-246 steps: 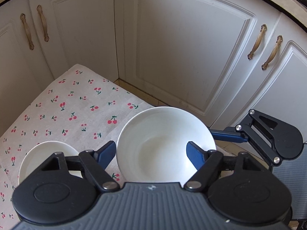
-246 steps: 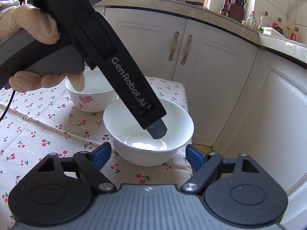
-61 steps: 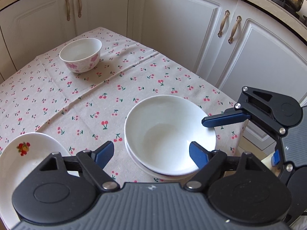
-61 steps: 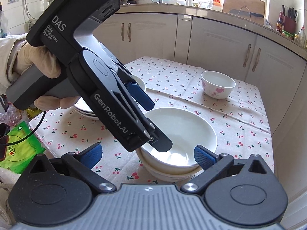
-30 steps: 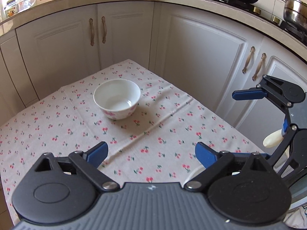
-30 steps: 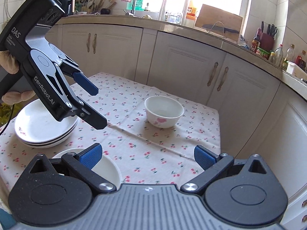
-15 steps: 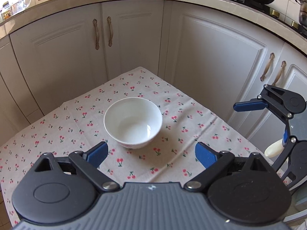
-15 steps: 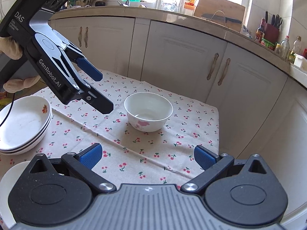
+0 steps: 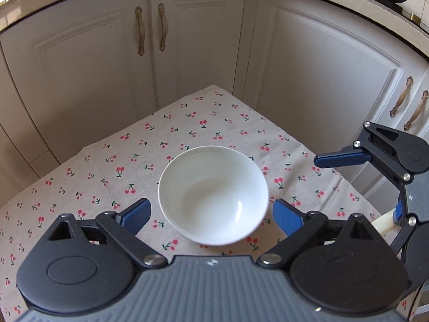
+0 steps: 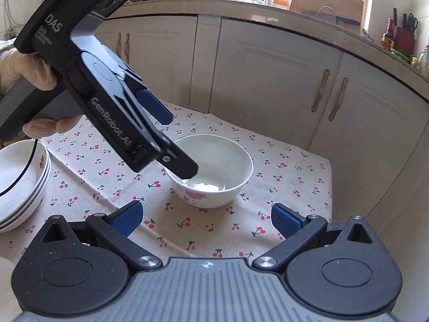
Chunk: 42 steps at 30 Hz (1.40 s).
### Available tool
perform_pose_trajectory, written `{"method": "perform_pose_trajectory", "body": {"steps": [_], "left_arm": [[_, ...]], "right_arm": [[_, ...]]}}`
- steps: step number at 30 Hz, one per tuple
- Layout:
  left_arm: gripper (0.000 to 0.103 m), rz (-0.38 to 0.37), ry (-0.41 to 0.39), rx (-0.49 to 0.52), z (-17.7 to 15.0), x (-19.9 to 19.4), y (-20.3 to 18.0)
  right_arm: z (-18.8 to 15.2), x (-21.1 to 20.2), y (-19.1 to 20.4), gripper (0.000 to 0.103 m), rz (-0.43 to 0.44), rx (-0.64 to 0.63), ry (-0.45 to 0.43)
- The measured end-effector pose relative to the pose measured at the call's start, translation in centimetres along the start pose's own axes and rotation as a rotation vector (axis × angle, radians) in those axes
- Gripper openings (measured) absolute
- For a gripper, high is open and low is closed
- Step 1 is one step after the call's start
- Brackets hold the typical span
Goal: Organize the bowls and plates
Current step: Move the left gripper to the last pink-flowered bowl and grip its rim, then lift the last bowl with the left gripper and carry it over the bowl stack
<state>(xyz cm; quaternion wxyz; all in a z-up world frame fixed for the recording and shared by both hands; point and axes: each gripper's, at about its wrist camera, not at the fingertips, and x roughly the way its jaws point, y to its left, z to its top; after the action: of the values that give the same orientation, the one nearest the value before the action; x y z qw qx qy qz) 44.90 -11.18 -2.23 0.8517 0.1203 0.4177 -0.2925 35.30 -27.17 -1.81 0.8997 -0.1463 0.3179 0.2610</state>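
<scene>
Left tongs (image 9: pixel 210 216) spread wide over bowl (image 9: pixel 213 194); right tongs (image 10: pixel 206 220) agape nearby.

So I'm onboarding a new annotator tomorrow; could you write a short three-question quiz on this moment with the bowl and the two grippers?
1. True or false: the left gripper has already closed on the bowl.
2. Multiple choice: where is the pile of dishes in the right wrist view? A) left of the bowl B) inside the bowl C) on the counter
3. Fill in: the tablecloth is printed with small red ____.

Key
1. False: its fingers stand apart on either side of the bowl. The right gripper is open too.
2. A
3. cherries
</scene>
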Motion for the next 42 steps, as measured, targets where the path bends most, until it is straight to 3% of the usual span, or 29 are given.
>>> {"method": "perform_pose_trajectory", "body": {"steps": [17, 23, 42], "left_arm": [[0.093, -0.040, 0.039, -0.013, 1.0, 3.8, 1.4], [0.080, -0.045, 0.042, -0.014, 1.0, 4.1, 1.5], [0.076, -0.042, 0.048, -0.009, 1.2, 4.1, 1.5]], "right_arm": [[0.8, 5.5, -0.3, 0.098, 0.015, -0.016, 0.023], [0.8, 6.1, -0.4, 0.088, 0.024, 0.003, 0.021], [1.0, 6.1, -0.3, 0.086, 0.026, 0.021, 0.025]]}}
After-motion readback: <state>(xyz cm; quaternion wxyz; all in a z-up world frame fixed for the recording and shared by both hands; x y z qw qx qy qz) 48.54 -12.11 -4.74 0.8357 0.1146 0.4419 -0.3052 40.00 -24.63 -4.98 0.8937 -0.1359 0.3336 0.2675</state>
